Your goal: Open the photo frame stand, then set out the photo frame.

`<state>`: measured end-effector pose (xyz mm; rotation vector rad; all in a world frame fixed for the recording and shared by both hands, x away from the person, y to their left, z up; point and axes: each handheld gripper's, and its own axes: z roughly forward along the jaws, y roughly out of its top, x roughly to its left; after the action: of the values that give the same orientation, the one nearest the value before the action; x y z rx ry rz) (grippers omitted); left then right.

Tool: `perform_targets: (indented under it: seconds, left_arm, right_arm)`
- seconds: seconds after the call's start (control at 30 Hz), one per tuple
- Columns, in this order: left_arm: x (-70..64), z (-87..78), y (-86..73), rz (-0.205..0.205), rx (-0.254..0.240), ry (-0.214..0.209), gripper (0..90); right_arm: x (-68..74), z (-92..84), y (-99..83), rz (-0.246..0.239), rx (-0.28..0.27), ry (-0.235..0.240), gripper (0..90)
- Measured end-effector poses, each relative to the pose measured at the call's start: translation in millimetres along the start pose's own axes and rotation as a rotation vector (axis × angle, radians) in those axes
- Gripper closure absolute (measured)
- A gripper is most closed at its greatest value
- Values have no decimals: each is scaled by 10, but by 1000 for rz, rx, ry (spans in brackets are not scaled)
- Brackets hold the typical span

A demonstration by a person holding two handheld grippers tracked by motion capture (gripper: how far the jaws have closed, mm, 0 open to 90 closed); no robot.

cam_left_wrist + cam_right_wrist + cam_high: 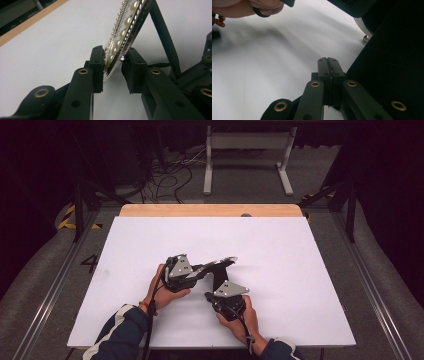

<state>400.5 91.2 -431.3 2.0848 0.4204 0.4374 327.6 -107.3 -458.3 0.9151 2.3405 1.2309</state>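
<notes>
Left gripper (pixel 113 67), low centre of its view, clamps the oval pearl-rimmed silver frame's (pixel 125 27) edge; the right gripper (pixel 328 65), jaws pressed together, should stay steady at the black stand (pixel 392 65).

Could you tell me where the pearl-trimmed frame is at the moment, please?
The pearl-trimmed frame sits between the left claw fingers, raised over the white table near its middle, just left of the right claw.
</notes>
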Motion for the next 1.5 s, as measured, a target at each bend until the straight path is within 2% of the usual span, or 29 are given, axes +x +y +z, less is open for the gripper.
perform_targets:
  seconds: [0.27, 0.77, 1.07, 1.5]
  left_arm:
    - [-23, -29, 12, -4, -9, -3, 733]
    - [-73, -55, 40, 50, 19, 1, 739]
    - [-85, -54, 40, 53, 22, -1, 740]
    - [-85, -34, 36, 46, 5, -2, 734]
  right_arm:
    - [4, -20, -22, 1, 9, -6, 900]
    - [-32, -65, -50, 33, 11, -4, 900]
    - [-55, -76, -72, 48, 3, 4, 900]
    - [-34, -77, -95, 49, 24, -18, 900]
